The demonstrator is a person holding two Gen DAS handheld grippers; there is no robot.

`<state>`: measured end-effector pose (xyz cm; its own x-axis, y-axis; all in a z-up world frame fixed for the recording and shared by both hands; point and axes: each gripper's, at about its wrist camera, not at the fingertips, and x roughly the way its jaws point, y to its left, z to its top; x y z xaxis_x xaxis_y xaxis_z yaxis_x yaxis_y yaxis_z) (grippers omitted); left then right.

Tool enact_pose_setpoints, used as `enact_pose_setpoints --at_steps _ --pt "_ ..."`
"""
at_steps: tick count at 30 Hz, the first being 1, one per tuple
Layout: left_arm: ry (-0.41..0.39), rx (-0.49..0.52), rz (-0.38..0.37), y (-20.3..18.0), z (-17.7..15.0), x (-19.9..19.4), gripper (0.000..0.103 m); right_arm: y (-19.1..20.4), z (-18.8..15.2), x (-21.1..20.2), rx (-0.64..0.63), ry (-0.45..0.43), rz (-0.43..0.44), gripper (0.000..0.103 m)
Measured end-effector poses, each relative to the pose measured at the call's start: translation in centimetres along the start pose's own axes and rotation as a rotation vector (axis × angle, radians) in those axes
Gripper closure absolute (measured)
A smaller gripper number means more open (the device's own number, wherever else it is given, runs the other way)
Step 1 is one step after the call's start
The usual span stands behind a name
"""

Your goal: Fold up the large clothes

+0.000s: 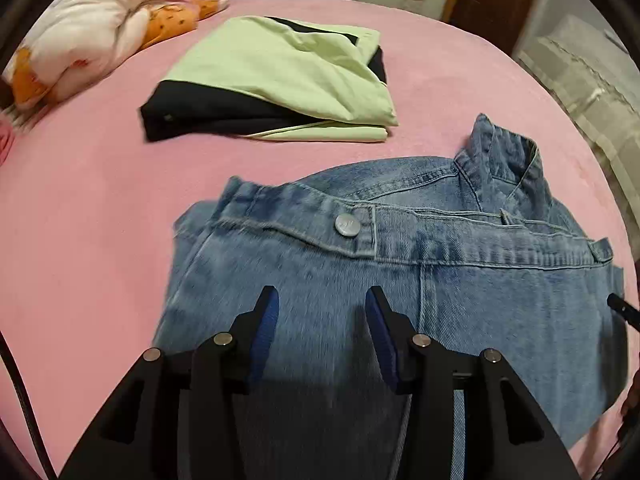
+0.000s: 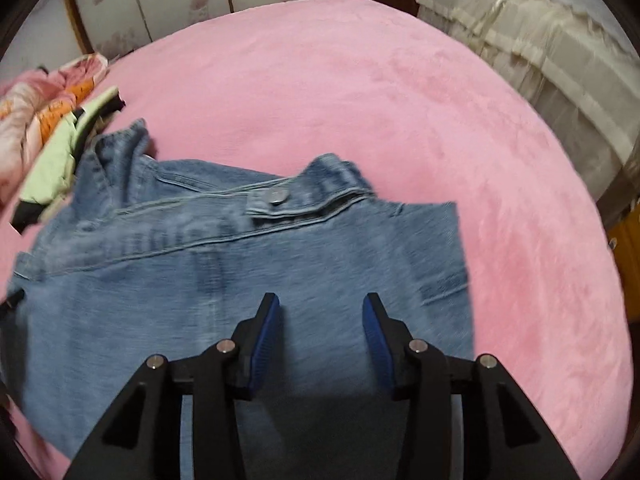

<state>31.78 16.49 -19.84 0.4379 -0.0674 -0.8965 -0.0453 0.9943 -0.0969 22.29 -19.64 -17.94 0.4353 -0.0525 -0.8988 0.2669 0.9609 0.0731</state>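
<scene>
Left tongs [image 1: 322, 300] & right tongs [image 2: 322, 306] both gape over blurry jeans [image 1: 400, 280] on pink bed [image 1: 100, 220], prob. not touching; folded green top [image 1: 280, 72] nr far edge

Jeans [image 1: 400, 280] faded blue; bedspread [image 1: 100, 200] pink; folded garment [image 1: 280, 76] pale green, black; quilt [image 1: 88, 20] floral pink-orange.
</scene>
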Motion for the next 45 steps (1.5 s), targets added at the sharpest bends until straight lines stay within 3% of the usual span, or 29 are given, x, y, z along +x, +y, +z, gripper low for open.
enact_pose_setpoints --at_steps 3,6,11,16,20,27,32,33,34,35,36,37,38,41,45 --pt "-0.013 -0.043 -0.008 0.5 -1.2 -3.3 0.059 1.3 0.0 -1.8 0.007 -0.01 0.055 0.06" --pt "-0.01 -0.095 -0.039 0.8 -2.5 -6.0 0.052 3.3 -0.4 -3.6 -0.023 -0.029 0.104 0.06" --pt "0.031 -0.203 -0.107 1.3 -6.9 -9.6 0.045 5.8 -1.8 -6.0 -0.064 -0.05 0.18 0.06" --pt "0.132 -0.291 -0.18 2.0 -12.2 -9.4 0.045 8.2 -4.6 -6.8 -0.109 -0.038 0.171 0.059" --pt "0.152 -0.35 -0.234 3.1 -15.6 -7.6 0.045 9.8 -7.7 -6.7 -0.135 -0.041 0.193 0.06" --pt "0.053 -0.475 -0.342 6.1 -16.5 -3.5 0.039 12.5 -11.6 -6.6 -0.181 -0.071 0.195 0.06" --pt "-0.073 -0.449 -0.319 6.1 -14.3 -2.1 0.039 13.9 -12.2 -5.8 -0.2 -0.106 0.211 0.064" --pt "-0.083 -0.458 -0.313 6.0 -13.6 -1.9 0.039 14.1 -12.1 -5.7 -0.202 -0.126 0.213 0.068" --pt "-0.105 -0.48 -0.306 6.1 -13.1 -1.7 0.048 14.4 -12.1 -5.6 -0.205 -0.137 0.214 0.073" --pt "-0.124 -0.499 -0.305 6.2 -12.7 -1.7 0.065 14.6 -12.1 -5.4 -0.209 -0.146 0.219 0.075" --pt "-0.142 -0.506 -0.313 6.0 -12.2 -1.8 0.074 14.9 -12.0 -5.0 -0.212 -0.152 0.223 0.079" --pt "-0.152 -0.496 -0.318 5.7 -11.9 -2.1 0.085 15.0 -12.0 -4.6 -0.211 -0.149 0.222 0.08" --pt "-0.193 -0.443 -0.276 4.7 -11.5 -3.2 0.088 15.0 -12.1 -3.8 -0.206 -0.135 0.217 0.08" --pt "-0.291 -0.269 -0.187 1.0 -10.5 -6.9 0.091 15.1 -12.6 -2.3 -0.196 -0.114 0.212 0.079" --pt "-0.396 -0.041 -0.208 -5.0 -8.7 -11.9 0.091 14.6 -12.8 -2.2 -0.174 -0.108 0.244 0.079"
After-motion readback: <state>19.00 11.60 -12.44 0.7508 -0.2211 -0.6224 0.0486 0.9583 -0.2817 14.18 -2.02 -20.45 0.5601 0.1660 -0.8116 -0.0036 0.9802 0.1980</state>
